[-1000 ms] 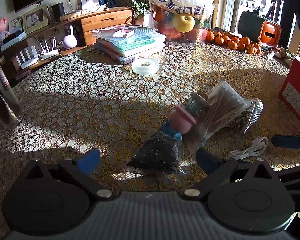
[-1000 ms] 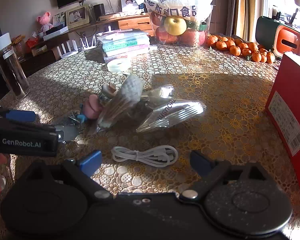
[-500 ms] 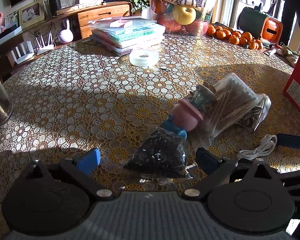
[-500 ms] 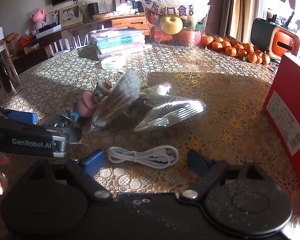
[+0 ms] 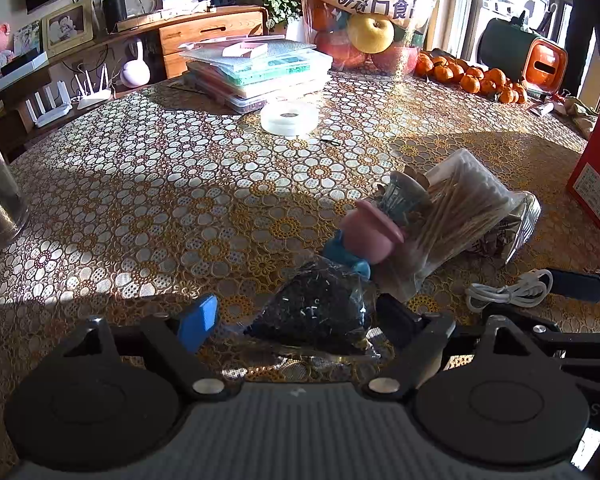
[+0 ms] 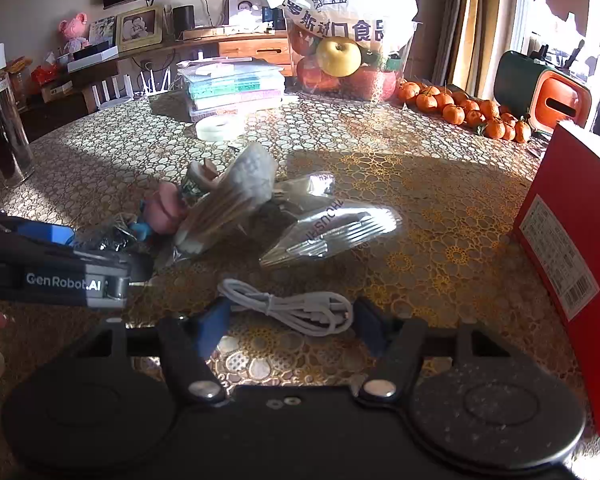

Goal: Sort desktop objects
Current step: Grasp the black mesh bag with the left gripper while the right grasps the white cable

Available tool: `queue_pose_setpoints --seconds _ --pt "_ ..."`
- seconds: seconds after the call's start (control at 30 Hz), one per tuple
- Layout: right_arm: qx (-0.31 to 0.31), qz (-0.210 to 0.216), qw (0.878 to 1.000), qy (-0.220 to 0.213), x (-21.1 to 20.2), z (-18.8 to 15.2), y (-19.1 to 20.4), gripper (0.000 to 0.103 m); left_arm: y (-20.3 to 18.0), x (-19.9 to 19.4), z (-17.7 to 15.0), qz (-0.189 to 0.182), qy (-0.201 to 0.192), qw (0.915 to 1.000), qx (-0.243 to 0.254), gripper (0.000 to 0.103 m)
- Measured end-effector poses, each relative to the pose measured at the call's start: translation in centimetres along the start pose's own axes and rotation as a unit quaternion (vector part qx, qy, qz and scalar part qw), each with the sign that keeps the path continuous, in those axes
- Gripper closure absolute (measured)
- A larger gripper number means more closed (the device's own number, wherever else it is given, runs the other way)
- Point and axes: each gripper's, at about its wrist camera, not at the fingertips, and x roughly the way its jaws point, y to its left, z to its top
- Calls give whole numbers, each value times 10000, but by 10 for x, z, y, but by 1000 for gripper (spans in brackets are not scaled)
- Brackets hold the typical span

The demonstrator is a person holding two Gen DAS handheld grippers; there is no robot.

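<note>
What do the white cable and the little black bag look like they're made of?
White cable: smooth matte plastic or rubber sheath, judging by its soft, springy coils. Black bag: thin clear plastic film, creased and glinting, holding small dark bits, possibly metal.

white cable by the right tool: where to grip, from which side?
Grip the white cable across the middle of its coiled bundle, coming from above. It lies flat and long left to right, so the strands pinch together. The right tool already straddles it, closing, pads not yet pressing.
</note>
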Motion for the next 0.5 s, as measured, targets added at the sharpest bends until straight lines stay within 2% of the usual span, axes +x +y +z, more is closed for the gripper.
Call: queue_pose_setpoints --seconds 0.13,0.23,0.4,0.5 --pt "-13 -3 10000 4 -1 1 -2 46 -1 -2 0 -9 -31 10000 25 32" --pt "-21 -13 10000 -25 -2 1 -3 54 -3 -4 0 -3 -61 10000 41 45" --pt "-48 -5 10000 -24 -5 0 -6 74 -4 -5 0 32 -56 10000 60 51" --pt "-50 19 10000 -27 -8 -1 -9 82 -6 -7 0 64 -35 9999 70 54"
